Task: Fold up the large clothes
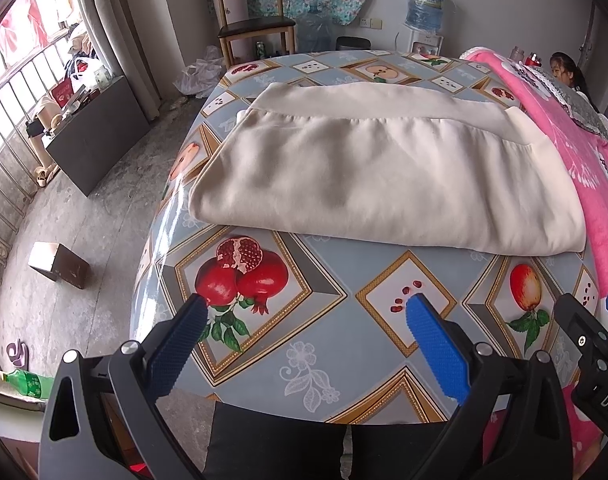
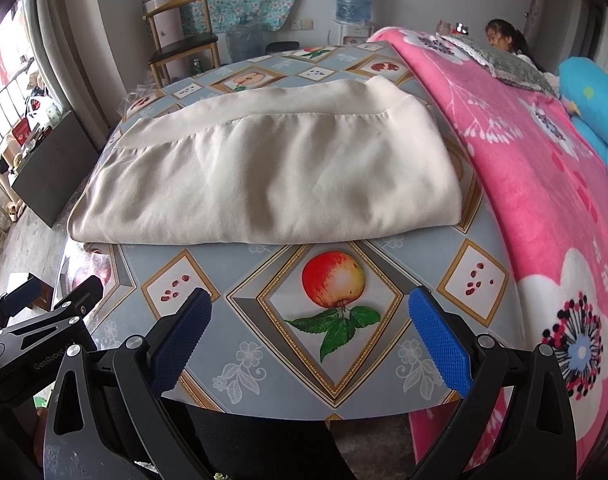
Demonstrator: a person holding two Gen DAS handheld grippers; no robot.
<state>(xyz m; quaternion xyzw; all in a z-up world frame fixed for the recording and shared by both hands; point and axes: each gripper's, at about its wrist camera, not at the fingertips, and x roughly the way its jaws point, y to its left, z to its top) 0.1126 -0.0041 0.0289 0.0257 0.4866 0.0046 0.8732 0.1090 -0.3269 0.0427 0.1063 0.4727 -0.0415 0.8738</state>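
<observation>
Room: a bedroom-like space with a concrete floor, a wooden chair (image 1: 251,20) by the far wall, a water dispenser (image 1: 425,16) and a barred window at the left.
Worktop: the worktop (image 1: 343,280) wears a glossy cloth printed with pomegranates and apples; a pink flowered blanket (image 2: 543,208) lies along its right edge.
Garment: a cream garment (image 1: 367,176) lies folded into a broad rectangle across the middle of the worktop, flat, with a paler band along its far side.
Left gripper: the left gripper (image 1: 307,308) hovers over the near edge, fingers spread wide, holding nothing.
Right gripper: the right gripper (image 2: 309,304) hangs beside it, likewise gaping, clear of the cloth.
Person: someone sits at the far right, behind the blanket.
</observation>
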